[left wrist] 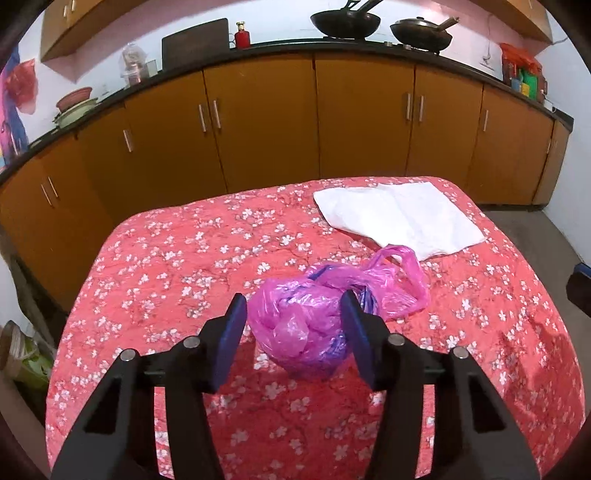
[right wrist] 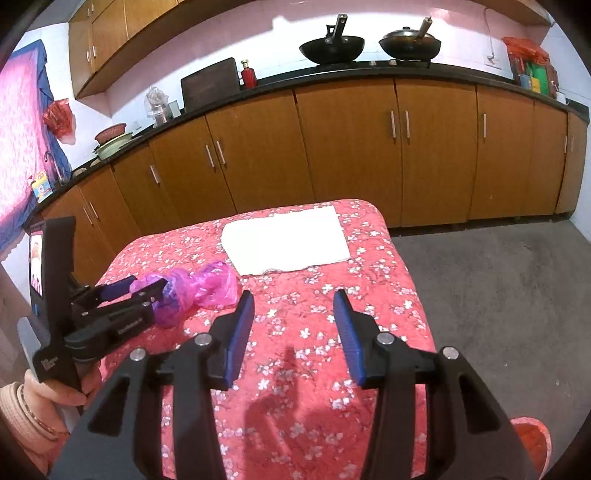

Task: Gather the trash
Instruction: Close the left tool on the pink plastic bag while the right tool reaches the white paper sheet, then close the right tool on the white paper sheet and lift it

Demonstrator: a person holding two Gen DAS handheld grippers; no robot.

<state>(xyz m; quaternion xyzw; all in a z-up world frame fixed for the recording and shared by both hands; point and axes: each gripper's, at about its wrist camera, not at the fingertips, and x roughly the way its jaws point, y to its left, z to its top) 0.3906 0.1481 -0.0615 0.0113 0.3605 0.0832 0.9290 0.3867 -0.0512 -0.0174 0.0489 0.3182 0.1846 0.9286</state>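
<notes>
A crumpled pink plastic bag (left wrist: 310, 325) with something purple inside lies on the red floral tablecloth (left wrist: 166, 266). My left gripper (left wrist: 293, 308) is open, its blue pads either side of the bag's bulging end; the right pad touches the bag. In the right wrist view the left gripper (right wrist: 142, 288) reaches in from the left around the same bag (right wrist: 199, 288). My right gripper (right wrist: 293, 308) is open and empty above bare cloth (right wrist: 295, 369), to the right of the bag. A white paper sheet (left wrist: 399, 218) lies flat near the table's far edge; it also shows in the right wrist view (right wrist: 286, 240).
Brown cabinets (left wrist: 258, 129) with a black counter run behind the table, holding two woks (left wrist: 345, 20), a red bottle (left wrist: 242, 35) and bowls. Grey floor (right wrist: 498, 295) lies to the table's right. A basket (left wrist: 18, 354) sits on the floor at left.
</notes>
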